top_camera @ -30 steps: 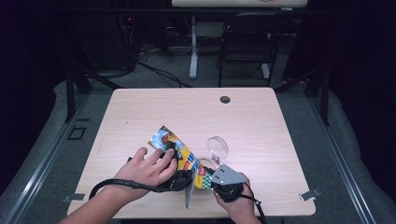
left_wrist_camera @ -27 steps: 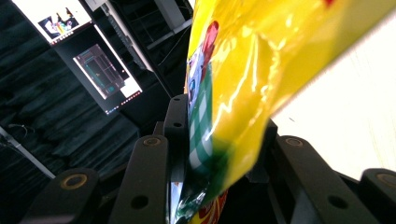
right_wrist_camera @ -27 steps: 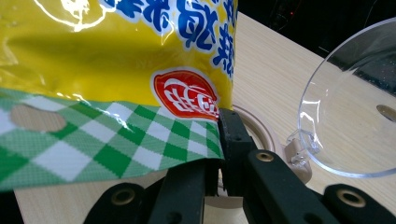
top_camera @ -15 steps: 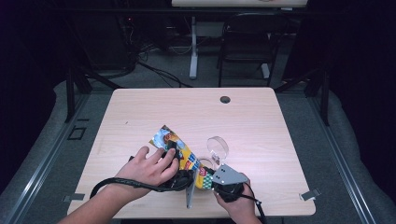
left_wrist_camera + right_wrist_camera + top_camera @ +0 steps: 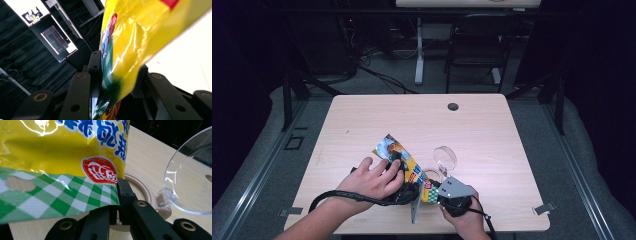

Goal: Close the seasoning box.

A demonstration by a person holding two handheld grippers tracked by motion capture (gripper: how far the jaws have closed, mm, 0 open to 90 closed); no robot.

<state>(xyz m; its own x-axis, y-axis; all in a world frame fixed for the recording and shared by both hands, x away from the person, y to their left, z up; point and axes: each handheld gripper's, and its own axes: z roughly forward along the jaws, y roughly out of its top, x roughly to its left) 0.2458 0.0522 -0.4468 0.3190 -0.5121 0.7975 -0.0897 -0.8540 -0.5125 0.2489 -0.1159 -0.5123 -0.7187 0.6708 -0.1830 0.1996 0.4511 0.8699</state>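
Note:
A yellow snack bag with a green-checked top edge is held just above the table near its front edge. My left gripper, under the person's left hand, pinches one side of it. In the left gripper view the bag runs up between the jaws of that gripper, which press on the foil. My right gripper is shut on the green-checked strip; in the right gripper view that gripper clamps the corner of the bag.
A small round beige container with its clear hinged lid tipped open stands just behind the right gripper; its lid and rim are close. The wooden table has a cable hole at the back.

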